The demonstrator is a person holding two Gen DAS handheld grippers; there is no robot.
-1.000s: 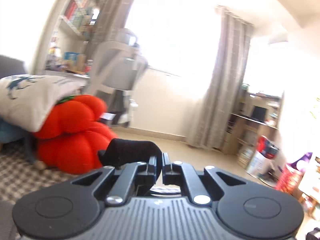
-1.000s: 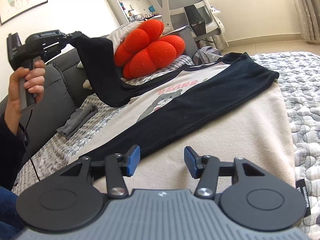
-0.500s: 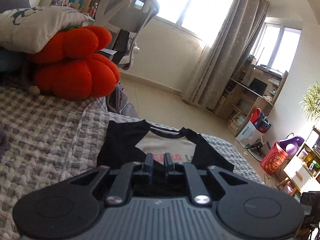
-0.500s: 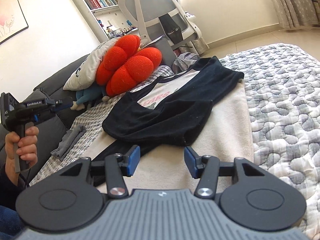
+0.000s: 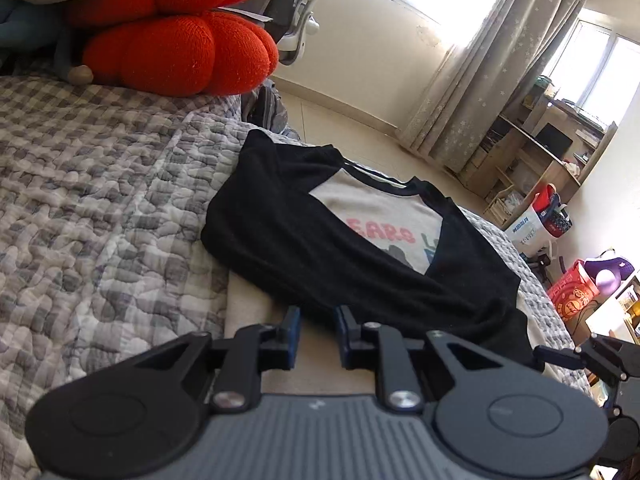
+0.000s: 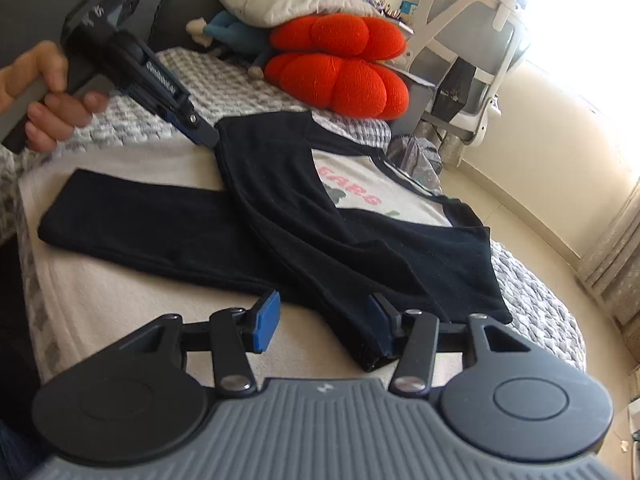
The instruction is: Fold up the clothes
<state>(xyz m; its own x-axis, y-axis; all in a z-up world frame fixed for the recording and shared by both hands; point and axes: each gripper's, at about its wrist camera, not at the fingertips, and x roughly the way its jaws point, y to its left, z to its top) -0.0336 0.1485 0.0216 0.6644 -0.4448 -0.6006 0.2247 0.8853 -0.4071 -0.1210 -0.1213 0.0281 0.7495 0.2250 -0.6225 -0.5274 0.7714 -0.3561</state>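
- The raglan shirt (image 6: 280,200), cream body with black sleeves and a bear print, lies on the quilted bed cover (image 5: 100,200); it serves as landmark for all that follows.
- One black sleeve (image 6: 140,224) is stretched flat across the shirt's cream lower body towards the sofa side; the other sleeve (image 6: 400,264) is folded over the chest and partly covers the print.
- The left claw (image 5: 316,334) sits over the cream fabric just short of the shirt's folded black edge; its jaws have just been opening, a narrow gap shows between the blue pads and nothing is between them.
- In the right wrist view the left claw (image 6: 200,132) is held by a hand (image 6: 44,92), with its tip at the shirt's black shoulder corner.
- The right claw (image 6: 324,320) stands at the shirt's near edge; its jaws have just been closing but are wide apart, with the folded sleeve's end lying against the right pad, unpinched.
- Beyond the shirt's collar a red knitted cushion (image 6: 340,68) rests under a white pillow (image 6: 288,0), clear of the shirt.
- Bare quilt lies open on both sides of the shirt; past the bed edge stands a white office chair (image 6: 468,52).
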